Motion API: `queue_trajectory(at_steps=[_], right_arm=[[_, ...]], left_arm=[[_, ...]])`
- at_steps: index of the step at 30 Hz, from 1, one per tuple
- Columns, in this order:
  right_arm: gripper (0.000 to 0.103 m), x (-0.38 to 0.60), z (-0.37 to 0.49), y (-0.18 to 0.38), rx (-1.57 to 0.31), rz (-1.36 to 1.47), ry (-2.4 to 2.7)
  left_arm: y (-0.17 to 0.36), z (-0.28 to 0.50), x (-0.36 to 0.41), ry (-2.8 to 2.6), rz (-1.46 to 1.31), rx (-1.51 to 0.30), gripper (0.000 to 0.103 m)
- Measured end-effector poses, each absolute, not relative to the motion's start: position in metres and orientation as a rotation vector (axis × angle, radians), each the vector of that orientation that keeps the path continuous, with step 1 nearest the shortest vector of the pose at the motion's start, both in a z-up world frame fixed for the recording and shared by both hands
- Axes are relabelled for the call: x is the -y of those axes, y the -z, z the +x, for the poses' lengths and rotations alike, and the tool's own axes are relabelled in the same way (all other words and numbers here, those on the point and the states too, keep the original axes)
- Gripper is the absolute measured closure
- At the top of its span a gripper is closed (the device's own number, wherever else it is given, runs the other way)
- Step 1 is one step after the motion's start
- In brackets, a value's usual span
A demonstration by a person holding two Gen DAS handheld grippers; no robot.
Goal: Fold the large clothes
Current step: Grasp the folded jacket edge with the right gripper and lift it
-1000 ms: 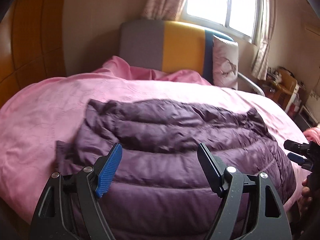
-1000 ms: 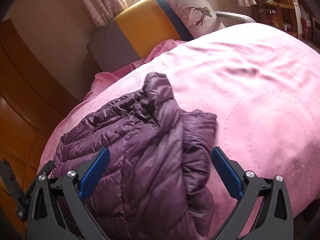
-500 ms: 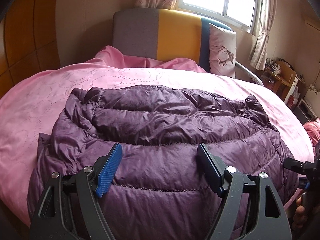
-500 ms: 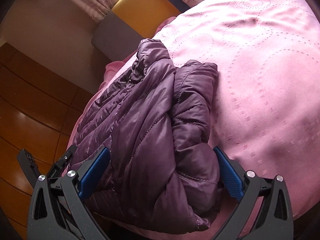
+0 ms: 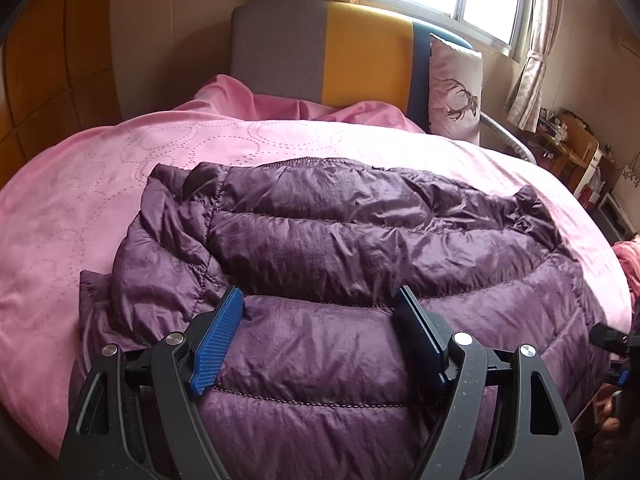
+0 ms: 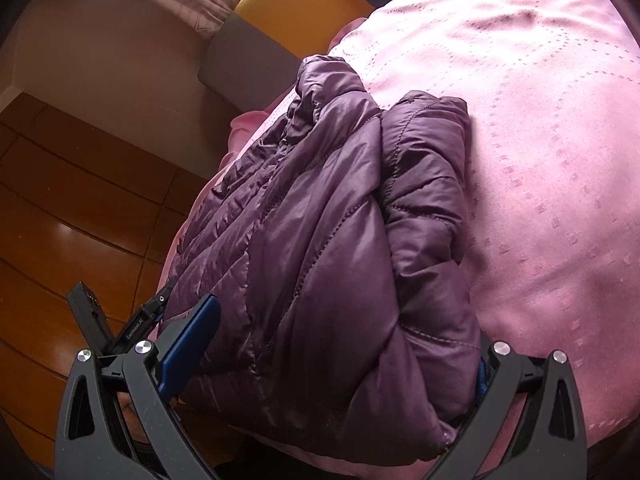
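A purple quilted down jacket (image 5: pixel 360 248) lies across the pink bedcover (image 5: pixel 80 208), folded lengthwise, its near side at the bed's front edge. My left gripper (image 5: pixel 318 304) stands open just over the jacket's near panel, its blue pads (image 5: pixel 218 340) wide apart with puffed fabric bulging between them. In the right wrist view the jacket's bunched end (image 6: pixel 340 240) fills the space between the jaws of my right gripper (image 6: pixel 320 304). That gripper is open; its left pad (image 6: pixel 188 344) shows and the right pad is hidden behind the fabric.
A grey, yellow and blue headboard (image 5: pixel 328 52) and a deer-print pillow (image 5: pixel 454 88) stand at the far end of the bed. Wooden panels (image 6: pixel 80 200) run along the left. A cluttered shelf (image 5: pixel 572 144) is at the right. The right gripper's tip (image 5: pixel 612 340) shows at the frame edge.
Both grippers have sunk closer to the jacket. The right one tilted down and rolled, so the jacket's end now lies between its jaws and covers its right pad. Jaw widths are unchanged.
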State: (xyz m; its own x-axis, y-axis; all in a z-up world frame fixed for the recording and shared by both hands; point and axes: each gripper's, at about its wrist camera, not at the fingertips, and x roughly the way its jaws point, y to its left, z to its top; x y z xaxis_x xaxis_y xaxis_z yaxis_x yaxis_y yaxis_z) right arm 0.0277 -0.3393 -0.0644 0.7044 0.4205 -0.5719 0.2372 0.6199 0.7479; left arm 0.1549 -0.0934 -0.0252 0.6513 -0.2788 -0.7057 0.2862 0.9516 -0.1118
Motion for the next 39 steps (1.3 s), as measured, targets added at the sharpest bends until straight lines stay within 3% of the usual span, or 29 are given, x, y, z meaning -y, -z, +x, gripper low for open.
queue_trajectory(at_steps=[2, 6, 13, 16, 24, 33, 39], right_arm=[[0.004, 0.338, 0.026, 0.063, -0.812, 0.907, -0.122], [0.019, 0.334, 0.024, 0.061, -0.807, 0.904, -0.109], [0.056, 0.326, 0.019, 0.039, -0.782, 0.857, -0.093], [0.065, 0.314, 0.022, 0.011, -0.747, 0.807, -0.12], [0.072, 0.219, 0.054, -0.074, -0.673, 0.526, -0.317], [0.072, 0.155, 0.069, -0.082, -0.726, 0.357, -0.379], [0.072, 0.114, 0.079, -0.088, -0.76, 0.201, -0.345]], left_arm=[[0.02, 0.155, 0.09, 0.337, -0.028, -0.788, 0.027], [0.033, 0.156, 0.102, 0.354, 0.031, -0.822, 0.027], [0.052, 0.156, 0.106, 0.361, 0.027, -0.836, 0.027], [0.056, 0.157, 0.104, 0.373, 0.01, -0.839, 0.027], [0.067, 0.16, 0.094, 0.429, -0.04, -0.819, 0.027], [0.05, 0.154, 0.068, 0.563, -0.054, -0.837, 0.031], [0.009, 0.144, -0.032, 0.548, -0.202, -0.785, 0.03]])
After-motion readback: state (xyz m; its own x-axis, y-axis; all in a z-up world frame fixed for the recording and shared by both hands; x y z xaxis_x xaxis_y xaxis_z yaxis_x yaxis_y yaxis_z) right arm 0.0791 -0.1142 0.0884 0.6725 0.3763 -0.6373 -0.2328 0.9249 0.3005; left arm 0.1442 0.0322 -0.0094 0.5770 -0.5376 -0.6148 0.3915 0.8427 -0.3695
